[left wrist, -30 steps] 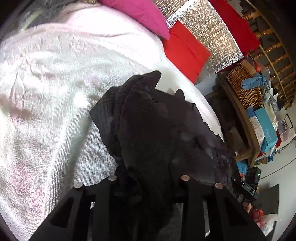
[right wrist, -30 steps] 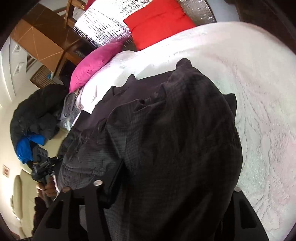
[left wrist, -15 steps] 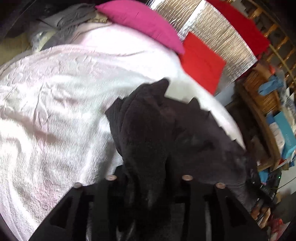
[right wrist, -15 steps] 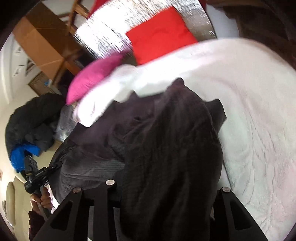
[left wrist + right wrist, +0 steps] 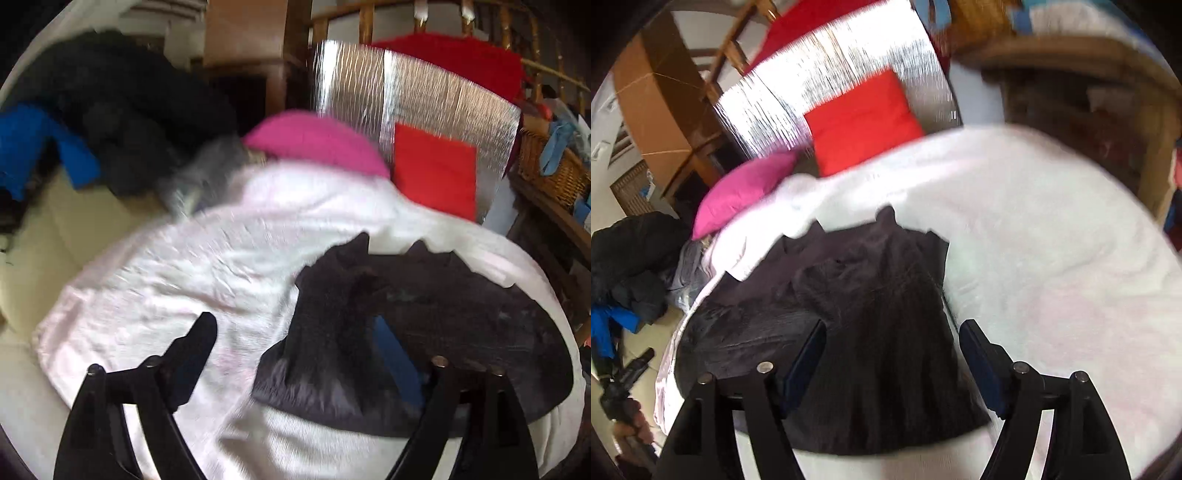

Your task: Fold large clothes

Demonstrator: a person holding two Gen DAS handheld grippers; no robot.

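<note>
A dark grey garment (image 5: pixel 436 314) lies bunched in a folded heap on the white bedcover (image 5: pixel 192 280). My left gripper (image 5: pixel 295 336) hangs above its left edge with the jaws opening wide. One fold rises between the fingers (image 5: pixel 192 347), but no pad presses on it. In the right wrist view the same garment (image 5: pixel 871 295) lies flat below my right gripper (image 5: pixel 894 326). That gripper's jaws are also opening, the cloth beneath them and not pinched. My left gripper (image 5: pixel 626 376) also shows far left there, in a hand.
A pink pillow (image 5: pixel 314 142), a red pillow (image 5: pixel 436 170) and a silver foil panel (image 5: pixel 413 96) stand at the bed's head. Dark and blue clothes (image 5: pixel 110 110) are piled left of the bed. A wicker basket (image 5: pixel 550 166) sits on a wooden shelf at right.
Both grippers have let go of the dark garment, spread their jaws and drawn back and up. The garment now rests on the bedcover.
</note>
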